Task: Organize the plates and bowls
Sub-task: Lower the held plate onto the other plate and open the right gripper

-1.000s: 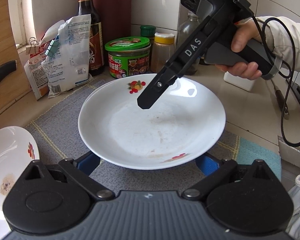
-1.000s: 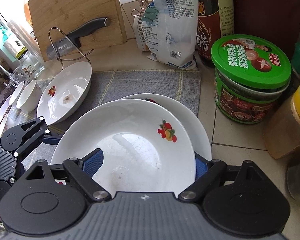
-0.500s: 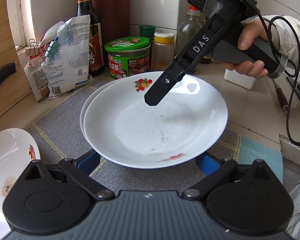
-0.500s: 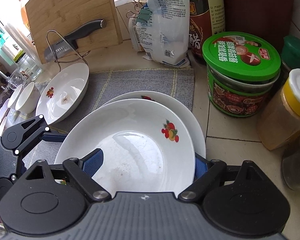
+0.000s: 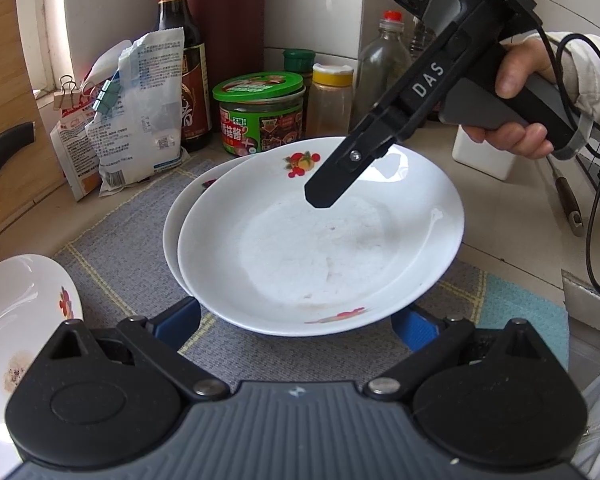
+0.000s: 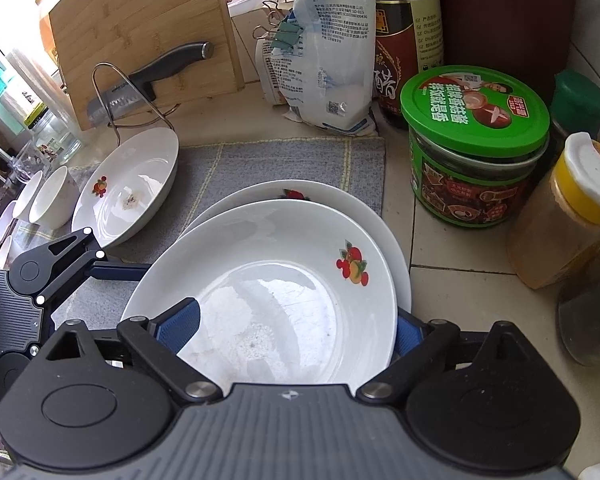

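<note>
White top plate (image 6: pixel 268 292) stacked on lower plate (image 6: pixel 300 196), frame centre; right gripper (image 6: pixel 296 328) fingers just parting, releasing. Left gripper (image 5: pixel 296 320) fingers apart. Next: withdraw, fetch plate at left (image 6: pixel 128 184).

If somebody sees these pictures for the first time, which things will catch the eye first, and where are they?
The eye falls first on the top plate, white with fruit prints, lying off-centre on a second plate on the grey mat in the middle. Above its far rim hangs the right gripper, held by a hand. Behind stand a green-lidded jar and a dark sauce bottle.
</note>
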A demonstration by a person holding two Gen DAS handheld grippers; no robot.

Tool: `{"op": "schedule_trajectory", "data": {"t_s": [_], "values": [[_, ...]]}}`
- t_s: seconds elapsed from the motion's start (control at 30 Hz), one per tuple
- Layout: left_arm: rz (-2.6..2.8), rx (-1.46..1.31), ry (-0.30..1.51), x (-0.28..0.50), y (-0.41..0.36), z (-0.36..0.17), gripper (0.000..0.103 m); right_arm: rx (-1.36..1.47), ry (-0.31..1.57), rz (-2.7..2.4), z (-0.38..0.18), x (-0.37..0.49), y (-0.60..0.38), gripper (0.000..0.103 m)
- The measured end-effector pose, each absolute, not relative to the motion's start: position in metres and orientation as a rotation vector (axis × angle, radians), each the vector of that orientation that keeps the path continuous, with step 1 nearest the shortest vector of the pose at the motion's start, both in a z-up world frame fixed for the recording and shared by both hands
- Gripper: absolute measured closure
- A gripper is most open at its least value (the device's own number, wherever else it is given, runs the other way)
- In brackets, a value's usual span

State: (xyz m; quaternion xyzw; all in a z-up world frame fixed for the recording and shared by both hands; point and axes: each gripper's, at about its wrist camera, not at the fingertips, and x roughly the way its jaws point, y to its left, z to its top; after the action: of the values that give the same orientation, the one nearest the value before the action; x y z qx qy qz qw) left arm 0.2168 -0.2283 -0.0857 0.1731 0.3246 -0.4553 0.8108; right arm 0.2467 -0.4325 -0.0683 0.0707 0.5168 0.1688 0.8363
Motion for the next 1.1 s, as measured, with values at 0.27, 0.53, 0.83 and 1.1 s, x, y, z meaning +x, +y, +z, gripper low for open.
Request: {"op": "schedule_trajectory", "data": {"t_s": [0.27,0.53,0.83,1.1], "values": [[-0.977,0.378,0.681,0.216,-0.229,-0.084,0.002,0.136,1.093,0.34,-0.065,0.243,-0.431,0.001],[-0.97,0.378,0.684,0.216,-0.229,-0.084,0.002,0.12,1.096,0.325,-0.064,0.239,-0.429,0.001],[-0.96,0.371,0.684,0.215,-0.229,-0.084,0.002,0.073,1.102,0.29,-0.062,0.235,-0.424,0.001],[-0.955,0.384,0.676,0.215,-0.229,-0.083,0.002,0.061,1.104,0.276,-0.063,0.231,-0.423,0.001]]}}
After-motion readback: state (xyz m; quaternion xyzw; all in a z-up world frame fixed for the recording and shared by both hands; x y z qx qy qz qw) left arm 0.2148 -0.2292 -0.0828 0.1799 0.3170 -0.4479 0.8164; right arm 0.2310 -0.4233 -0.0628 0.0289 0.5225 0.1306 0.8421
